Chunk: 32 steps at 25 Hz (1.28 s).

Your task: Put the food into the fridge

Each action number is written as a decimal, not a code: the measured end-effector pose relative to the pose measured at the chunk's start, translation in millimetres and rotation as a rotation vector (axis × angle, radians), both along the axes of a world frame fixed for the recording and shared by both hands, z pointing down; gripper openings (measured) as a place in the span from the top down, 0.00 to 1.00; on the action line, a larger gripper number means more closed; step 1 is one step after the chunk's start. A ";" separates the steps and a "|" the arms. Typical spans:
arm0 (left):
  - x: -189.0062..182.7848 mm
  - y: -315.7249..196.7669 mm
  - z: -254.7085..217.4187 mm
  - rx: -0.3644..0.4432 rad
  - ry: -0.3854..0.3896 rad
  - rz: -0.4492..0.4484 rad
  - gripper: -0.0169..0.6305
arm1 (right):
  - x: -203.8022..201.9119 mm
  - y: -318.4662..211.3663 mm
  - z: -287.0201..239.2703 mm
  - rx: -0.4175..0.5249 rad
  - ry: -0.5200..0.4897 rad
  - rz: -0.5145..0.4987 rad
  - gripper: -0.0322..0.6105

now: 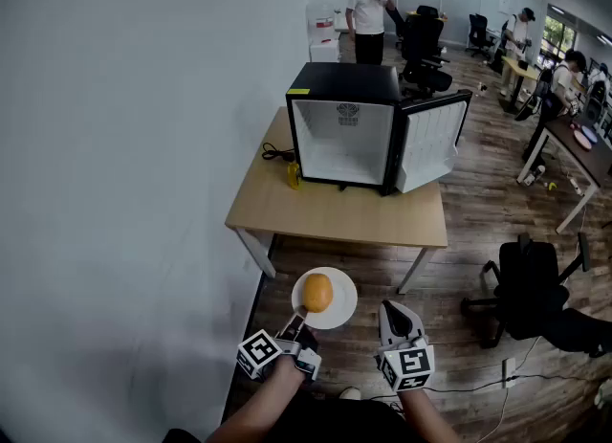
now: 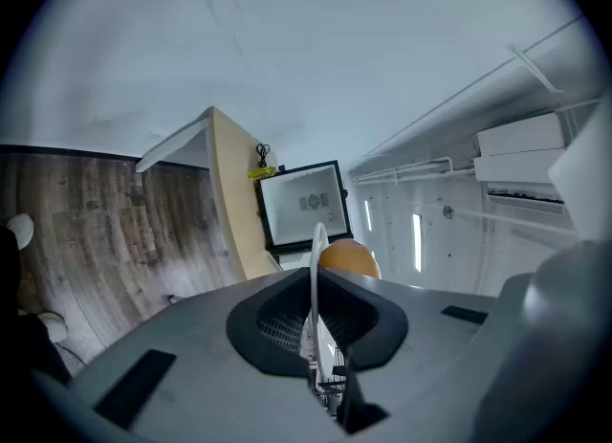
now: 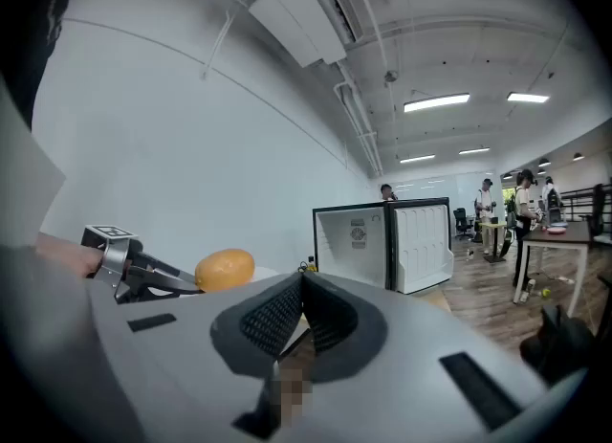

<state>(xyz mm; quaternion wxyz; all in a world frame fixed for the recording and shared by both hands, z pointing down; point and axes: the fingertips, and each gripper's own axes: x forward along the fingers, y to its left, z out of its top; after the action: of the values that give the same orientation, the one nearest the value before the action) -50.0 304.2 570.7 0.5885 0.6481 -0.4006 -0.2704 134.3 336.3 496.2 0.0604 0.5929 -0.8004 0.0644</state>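
Note:
A white plate (image 1: 340, 310) carries an orange, bun-like food (image 1: 317, 292) in the air near me, short of the table. My left gripper (image 1: 299, 320) is shut on the plate's near rim; in the left gripper view the plate's edge (image 2: 315, 269) runs between the closed pads with the food (image 2: 349, 258) beyond. My right gripper (image 1: 391, 312) hangs beside the plate, shut and holding nothing. From the right gripper view the food (image 3: 225, 269) and the left gripper (image 3: 143, 275) show at the left. The small black fridge (image 1: 349, 125) stands on the table with its door (image 1: 432, 143) swung open and its white inside bare.
The wooden table (image 1: 325, 211) stands against the white wall. A yellow item and a black cable (image 1: 283, 158) lie left of the fridge. A black office chair (image 1: 529, 288) stands on the wooden floor to the right. People, desks and chairs fill the back of the room.

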 end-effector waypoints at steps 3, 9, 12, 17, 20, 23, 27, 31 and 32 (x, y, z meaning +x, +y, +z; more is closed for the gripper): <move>1.0 1.6 5.6 0.001 -0.005 -0.004 0.94 | 0.0 1.1 3.3 -0.001 -0.006 -0.009 0.86; -2.5 9.0 9.8 0.000 -0.011 -0.025 0.94 | 1.5 8.7 -5.8 0.051 -0.072 -0.023 0.86; -8.5 8.8 18.5 -0.013 -0.015 -0.035 0.94 | -3.9 8.8 -2.4 0.055 -0.061 -0.049 0.86; -16.2 -6.5 30.7 -0.034 -0.020 -0.033 0.94 | -12.7 -3.4 13.1 0.020 -0.059 -0.079 0.86; -19.4 -26.0 36.4 -0.041 -0.020 -0.023 0.94 | -15.9 -20.9 21.2 -0.006 -0.052 -0.065 0.86; -23.0 -57.3 40.4 -0.043 -0.018 -0.013 0.94 | -19.2 -49.9 28.5 -0.030 -0.046 -0.054 0.86; -27.0 -100.6 49.2 -0.041 -0.006 0.022 0.94 | -25.6 -98.6 33.7 -0.048 -0.106 -0.047 0.86; -31.9 -146.2 59.6 -0.041 -0.012 0.040 0.94 | -29.1 -155.7 35.8 -0.039 -0.106 -0.022 0.86; -33.1 -158.3 61.2 -0.039 -0.016 0.047 0.94 | -30.8 -170.0 35.7 -0.034 -0.097 -0.016 0.86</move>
<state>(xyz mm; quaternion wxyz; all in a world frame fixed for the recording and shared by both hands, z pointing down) -83.2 145.9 632.0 0.6041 0.6479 -0.3951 -0.2435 103.5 166.4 531.9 0.0321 0.5817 -0.8058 0.1060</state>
